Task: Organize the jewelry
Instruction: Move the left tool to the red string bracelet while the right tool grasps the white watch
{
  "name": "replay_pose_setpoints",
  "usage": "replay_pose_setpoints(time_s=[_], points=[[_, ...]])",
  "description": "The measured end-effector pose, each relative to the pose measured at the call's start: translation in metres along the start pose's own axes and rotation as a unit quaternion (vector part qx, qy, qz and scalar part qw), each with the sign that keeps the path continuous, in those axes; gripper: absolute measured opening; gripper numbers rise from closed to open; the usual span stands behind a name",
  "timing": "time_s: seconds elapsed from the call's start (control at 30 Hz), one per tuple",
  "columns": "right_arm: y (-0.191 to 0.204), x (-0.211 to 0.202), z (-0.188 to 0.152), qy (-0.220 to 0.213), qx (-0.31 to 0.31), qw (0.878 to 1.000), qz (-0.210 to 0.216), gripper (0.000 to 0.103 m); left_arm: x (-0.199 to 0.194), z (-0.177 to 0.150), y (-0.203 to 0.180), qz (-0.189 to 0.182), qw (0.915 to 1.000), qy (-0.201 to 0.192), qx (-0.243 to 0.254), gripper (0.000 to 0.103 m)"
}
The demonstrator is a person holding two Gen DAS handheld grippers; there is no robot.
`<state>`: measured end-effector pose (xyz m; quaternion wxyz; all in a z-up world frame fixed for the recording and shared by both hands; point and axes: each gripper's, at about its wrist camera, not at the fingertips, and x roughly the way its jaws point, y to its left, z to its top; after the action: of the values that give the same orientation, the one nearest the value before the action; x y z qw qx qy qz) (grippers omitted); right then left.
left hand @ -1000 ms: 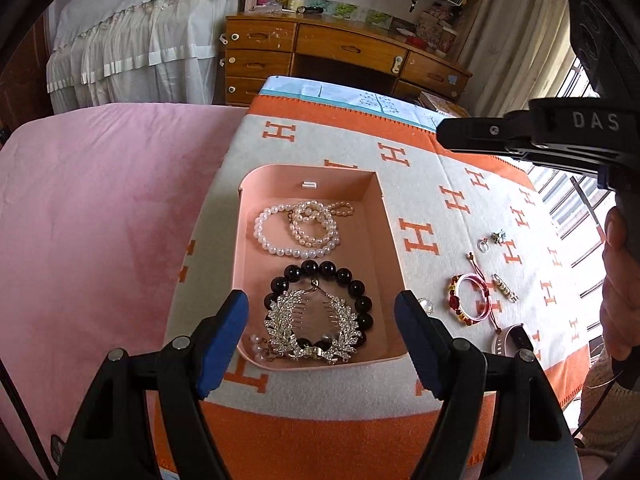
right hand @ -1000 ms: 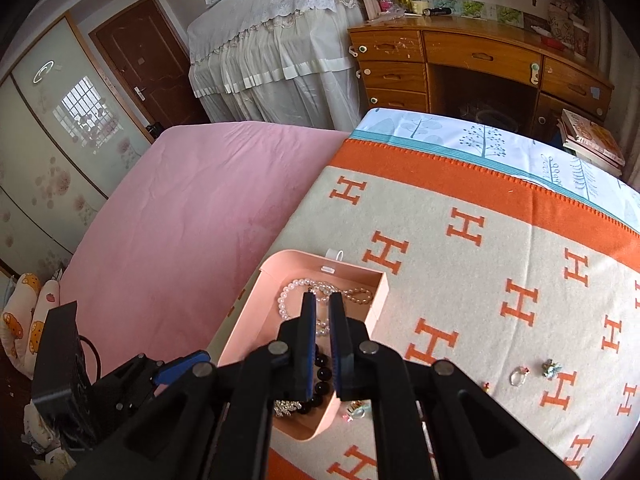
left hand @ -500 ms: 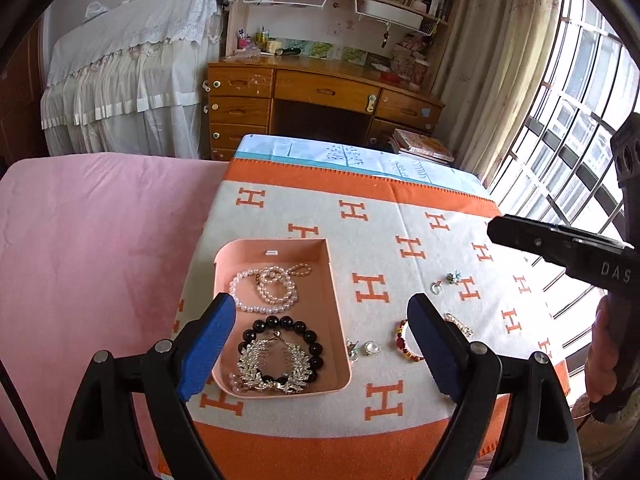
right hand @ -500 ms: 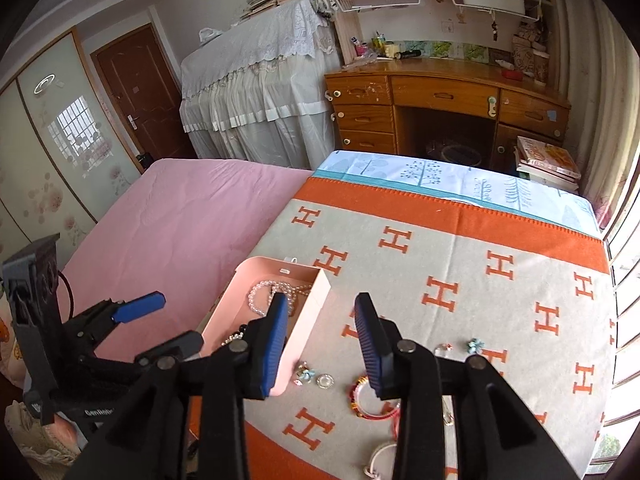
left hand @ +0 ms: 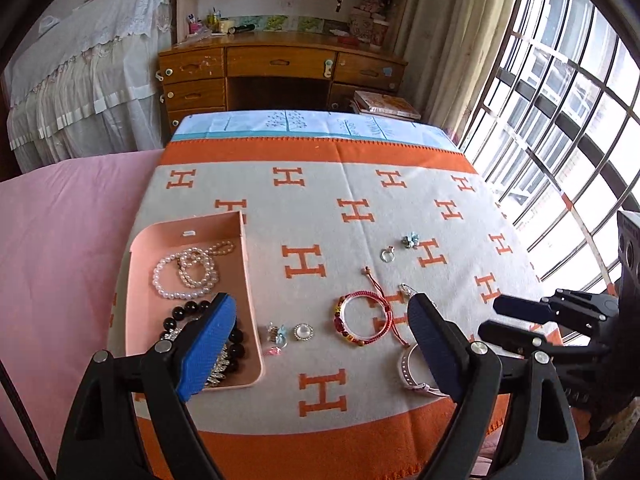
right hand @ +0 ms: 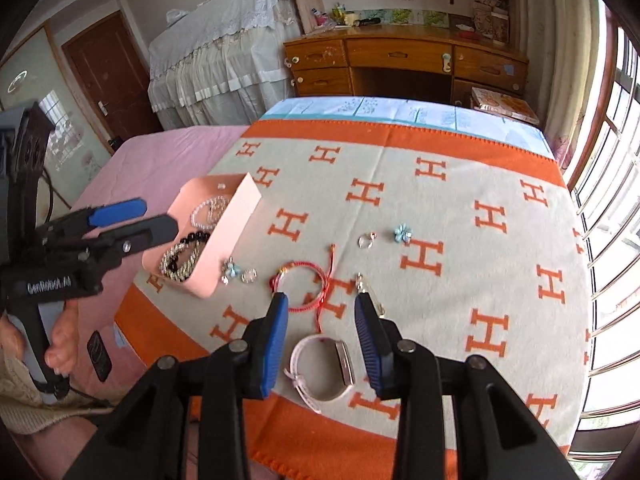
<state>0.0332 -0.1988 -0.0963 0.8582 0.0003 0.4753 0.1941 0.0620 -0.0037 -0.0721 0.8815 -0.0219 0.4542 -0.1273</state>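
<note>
A pink tray (left hand: pixel 188 226) (right hand: pixel 236 236) on the blanket holds pearl strands (left hand: pixel 184 272), a black bead bracelet (left hand: pixel 236 344) and a silver comb. Loose on the blanket lie a red cord bracelet (left hand: pixel 362 322) (right hand: pixel 304 292), a white watch (left hand: pixel 408 368) (right hand: pixel 320 372), a ring (left hand: pixel 387 255) (right hand: pixel 366 240), a blue flower piece (left hand: pixel 411 239) (right hand: pixel 402 233), a round crystal piece (left hand: pixel 303 332) and a small charm (left hand: pixel 276 336). My left gripper (left hand: pixel 320 332) is open and empty above the front of the blanket. My right gripper (right hand: pixel 322 322) is open and empty above the watch.
The orange and grey H-pattern blanket (left hand: pixel 320 208) covers a bed with a pink sheet (left hand: pixel 60 240) at left. A wooden desk (left hand: pixel 280 68) stands behind. A barred window (left hand: pixel 560 120) is at right. A silver clasp piece (right hand: pixel 362 284) lies by the red bracelet.
Both grippers have pulled back from the tray and swung right over the loose jewelry. The right gripper, shut a second ago, has opened wide.
</note>
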Motion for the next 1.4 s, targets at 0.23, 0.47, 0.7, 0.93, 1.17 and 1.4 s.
replay_pose_setpoints(time_s=[0.23,0.47,0.7,0.93,1.17,1.4], points=[[0.019,0.036,-0.04,0.065,-0.095,0.992,0.042,0.035,0.048,-0.004,-0.002,0.009,0.998,0.055,-0.028,0.086],[0.04,0.066,-0.06,0.094,-0.171,0.979,0.054,0.034,0.084,-0.003,0.005,0.002,0.9924,0.106,-0.063,0.071],[0.033,0.072,-0.066,0.093,-0.184,0.978,0.033,0.009,0.108,0.002,-0.004,0.002,0.9888,0.139,-0.054,0.057],[-0.011,0.041,-0.049,0.03,-0.079,0.996,0.04,0.009,0.141,0.003,-0.011,0.018,0.9813,0.187,-0.045,0.04],[-0.039,0.025,-0.044,-0.005,-0.013,0.999,0.051,0.009,0.158,0.002,-0.017,0.034,0.9769,0.208,-0.032,0.031],[-0.041,0.025,-0.045,-0.007,-0.01,0.998,0.058,0.009,0.161,0.003,-0.027,0.043,0.975,0.217,-0.022,0.01]])
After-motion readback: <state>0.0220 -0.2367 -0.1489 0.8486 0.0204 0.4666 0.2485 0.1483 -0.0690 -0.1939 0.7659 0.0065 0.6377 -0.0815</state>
